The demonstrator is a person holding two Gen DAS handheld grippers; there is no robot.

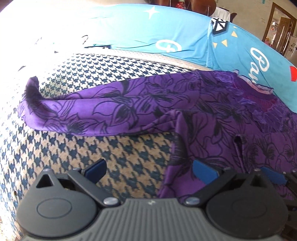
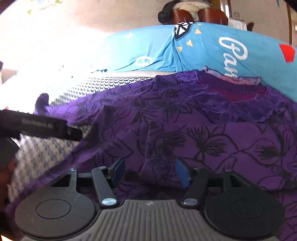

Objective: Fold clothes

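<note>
A purple top with black flower outlines (image 1: 213, 115) (image 2: 185, 122) lies spread on a houndstooth cloth (image 1: 115, 152) (image 2: 37, 155). One sleeve (image 1: 78, 113) reaches out to the left. My left gripper (image 1: 150, 170) is open at the top's left edge, its left pad over the cloth and its right pad over purple fabric. My right gripper (image 2: 150, 171) is open low over the body of the top, with nothing between its blue pads. The left gripper's black body (image 2: 42, 128) shows at the left of the right wrist view.
A blue shirt with white lettering (image 1: 167, 37) (image 2: 213, 48) lies behind the purple top, touching its neckline. Brown chair backs (image 2: 194, 16) stand beyond the table's far edge. A doorway (image 1: 282, 26) is at the far right. Bright glare washes out the left part of the surface.
</note>
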